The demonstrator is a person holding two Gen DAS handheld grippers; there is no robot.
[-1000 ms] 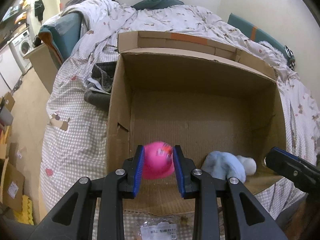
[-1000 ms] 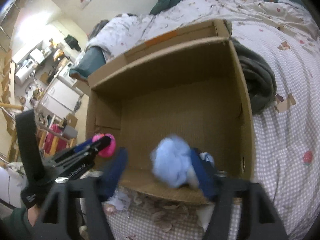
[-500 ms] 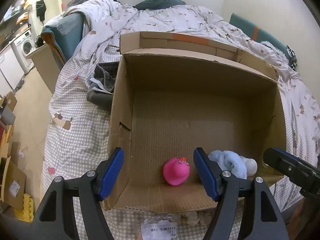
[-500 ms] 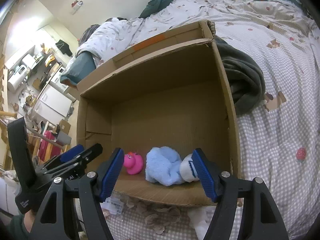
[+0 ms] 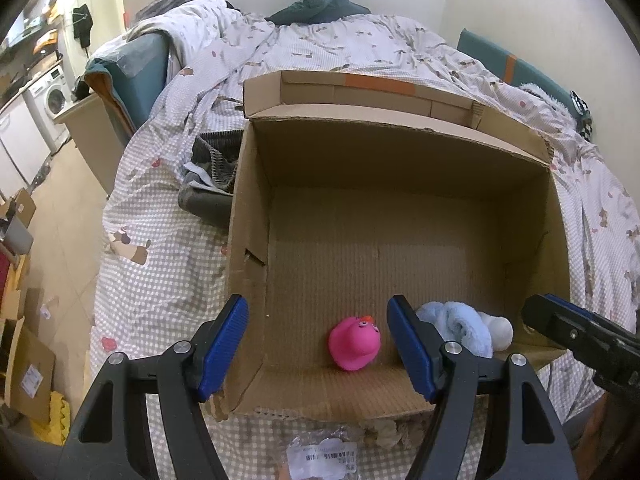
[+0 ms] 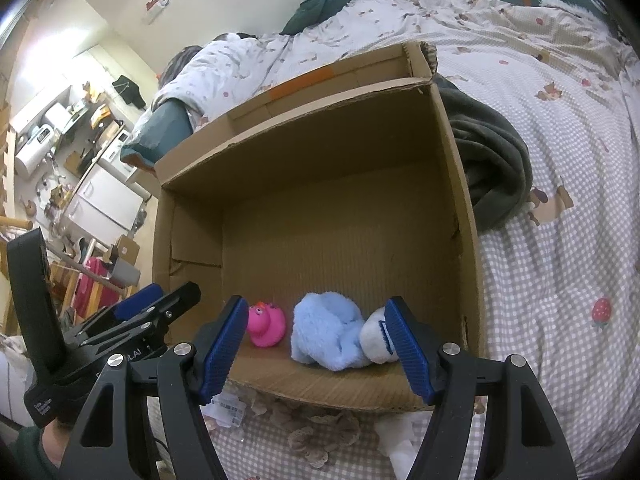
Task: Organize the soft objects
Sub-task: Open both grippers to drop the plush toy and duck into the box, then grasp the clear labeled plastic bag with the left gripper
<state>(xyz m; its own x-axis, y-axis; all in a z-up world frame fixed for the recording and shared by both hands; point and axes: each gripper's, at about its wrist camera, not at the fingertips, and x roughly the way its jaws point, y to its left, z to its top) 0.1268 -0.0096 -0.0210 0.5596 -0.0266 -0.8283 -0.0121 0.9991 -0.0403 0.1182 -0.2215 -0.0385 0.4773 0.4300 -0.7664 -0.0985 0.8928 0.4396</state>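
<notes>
An open cardboard box [image 5: 256, 216] [image 6: 460, 200] stands on the bed. On its floor near the front wall lie a pink rubber duck [image 5: 354, 343] [image 6: 266, 326] and, to its right, a light blue and white plush toy [image 5: 464, 330] [image 6: 334, 338]. My left gripper [image 5: 318, 346] hangs open above the box's front left corner, the duck below and between its blue pads, untouched. My right gripper [image 6: 316, 346] is open over the front edge, above the plush, holding nothing. In the left wrist view its tip [image 5: 560, 322] shows at the right.
The bed has a checked sheet [image 5: 160, 248] and a patterned quilt [image 5: 340, 44]. Dark folded clothes [image 5: 212, 176] [image 6: 492, 168] lie beside the box. A clear plastic packet [image 5: 324, 456] and lace fabric [image 6: 320, 432] lie in front of it. Cartons [image 5: 24, 360] and a washing machine [image 5: 52, 100] stand on the floor at left.
My left gripper opened and let go of the pink duck, which dropped to the box floor. The blue plush fell from my right gripper's jaws and settled beside the duck.
</notes>
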